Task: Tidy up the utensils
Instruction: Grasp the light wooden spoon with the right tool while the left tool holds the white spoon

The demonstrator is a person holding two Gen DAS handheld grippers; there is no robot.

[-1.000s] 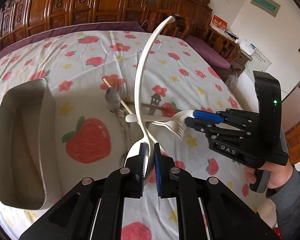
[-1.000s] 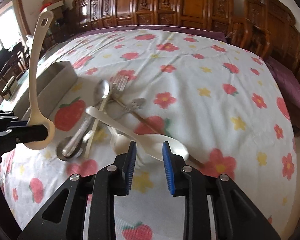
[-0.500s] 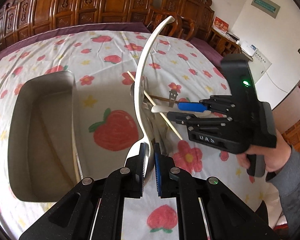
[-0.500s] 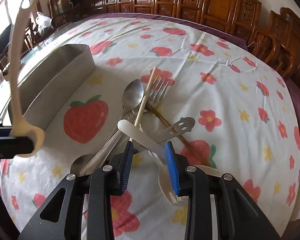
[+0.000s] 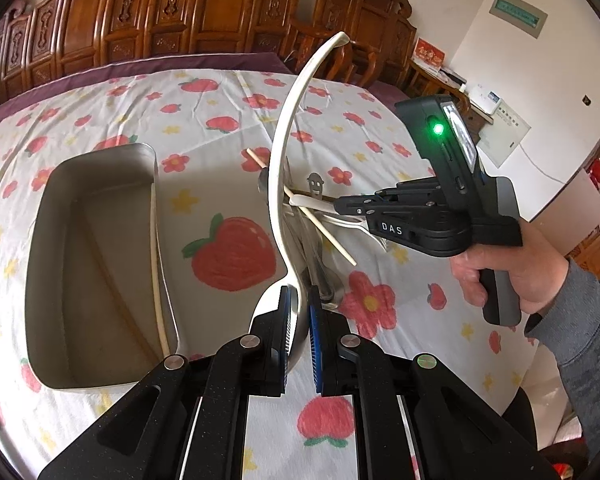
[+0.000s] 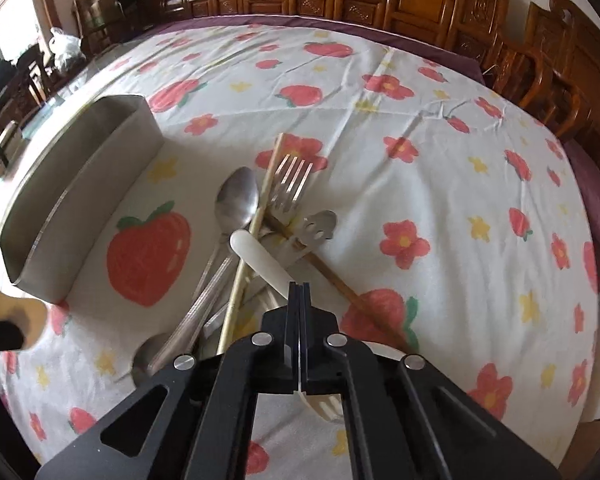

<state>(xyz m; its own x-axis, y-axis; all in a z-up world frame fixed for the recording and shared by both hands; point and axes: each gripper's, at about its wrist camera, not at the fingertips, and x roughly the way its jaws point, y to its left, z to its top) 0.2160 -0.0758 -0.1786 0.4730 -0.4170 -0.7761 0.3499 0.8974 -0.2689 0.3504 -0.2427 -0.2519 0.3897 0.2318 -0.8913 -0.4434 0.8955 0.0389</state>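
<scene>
right gripper (image 6: 299,300) jaws clamped onto white fork (image 6: 260,254); one tray (image 5: 96,264).

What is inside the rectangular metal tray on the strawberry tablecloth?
Inside the rectangular metal tray, a pale chopstick lies along the right wall and a darker thin stick crosses the floor. The floor under the near rim is hidden.

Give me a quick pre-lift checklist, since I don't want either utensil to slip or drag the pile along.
1. Left gripper clamped on the white ladle: ok.
2. Right gripper shut on the white plastic fork: ok.
3. Fork clear of the pile: not ok, its handle lies across a chopstick and the metal spoon.
4. Metal tray has room: ok, only chopsticks inside.
5. Ladle clear of the right gripper: cannot tell.
</scene>
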